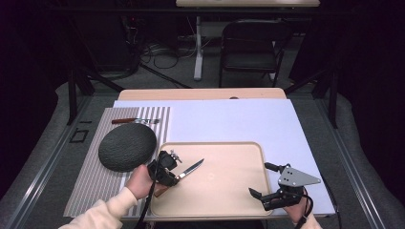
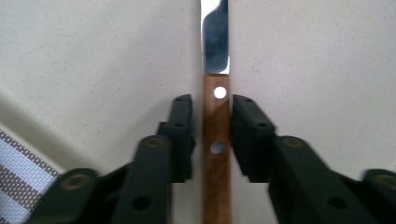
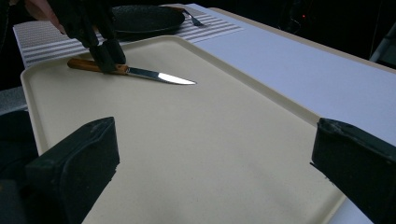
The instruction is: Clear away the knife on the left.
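No brand, label or writing is readable on anything here, incl. the knife handle, which carries just 2 metal rivets.

Your left gripper (image 1: 168,172) is down over the knife (image 1: 189,170) on the beige tray (image 1: 224,193), near the tray's left edge. In the left gripper view the wooden handle (image 2: 217,154) runs straight up the middle btwn the 2 black fingers (image 2: 181,135), blade (image 2: 215,42) pointing away from you. There's a thin strip of tray showing on each side of the handle, so the pads aren't pressing on it: jaws are parted w/ the handle btwn them, not gripping. The knife lies flat on the tray, blade aimed toward the tray's centre; in the right gripper view you can see it resting there w/ the left gripper's tips at the handle end near the blade.

Your right gripper (image 1: 263,180) sits at the tray's right front corner, well apart from the knife. Its 2 fingers (image 3: 74,163) stand wide apart w/ nothing btwn them but bare tray.

Off the tray, to its left, a dark round plate (image 1: 127,147) sits on a striped placemat (image 1: 93,176), w/ a fork (image 1: 136,121) just beyond the plate.
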A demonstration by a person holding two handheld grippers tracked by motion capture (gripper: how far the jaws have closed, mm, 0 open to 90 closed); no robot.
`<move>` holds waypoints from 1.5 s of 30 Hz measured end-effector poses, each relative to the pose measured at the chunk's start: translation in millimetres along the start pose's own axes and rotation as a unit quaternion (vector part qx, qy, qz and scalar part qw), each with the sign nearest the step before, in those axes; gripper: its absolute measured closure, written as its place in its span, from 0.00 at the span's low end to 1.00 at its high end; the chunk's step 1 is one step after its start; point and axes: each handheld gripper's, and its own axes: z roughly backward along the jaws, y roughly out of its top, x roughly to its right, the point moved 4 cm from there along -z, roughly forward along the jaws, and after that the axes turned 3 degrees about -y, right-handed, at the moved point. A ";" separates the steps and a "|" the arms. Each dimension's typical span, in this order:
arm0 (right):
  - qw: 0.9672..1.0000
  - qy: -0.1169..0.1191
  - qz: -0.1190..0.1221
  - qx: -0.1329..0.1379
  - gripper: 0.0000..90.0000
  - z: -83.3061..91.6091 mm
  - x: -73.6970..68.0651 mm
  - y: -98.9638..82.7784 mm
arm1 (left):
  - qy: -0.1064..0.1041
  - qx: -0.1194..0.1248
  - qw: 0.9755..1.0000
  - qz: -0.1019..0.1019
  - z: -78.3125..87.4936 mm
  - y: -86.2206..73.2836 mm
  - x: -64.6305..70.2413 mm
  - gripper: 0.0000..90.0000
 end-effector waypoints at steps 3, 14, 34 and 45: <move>1.000 0.000 -0.001 0.000 0.00 0.1 0.0 0.0 | 0.000 0.008 1.000 -0.008 3.5 -1.3 0.2 0.58; 1.000 0.000 0.000 -0.001 0.00 -0.3 0.0 0.1 | 0.001 0.072 0.996 -0.048 12.2 1.8 2.0 0.54; 1.000 0.000 0.001 0.000 0.00 -0.2 0.1 0.1 | -0.004 0.111 0.988 -0.108 1.3 20.2 15.2 1.00; 1.000 0.000 0.001 0.000 0.00 0.0 0.2 0.1 | -0.007 0.106 0.986 -0.127 -14.1 32.3 18.4 1.00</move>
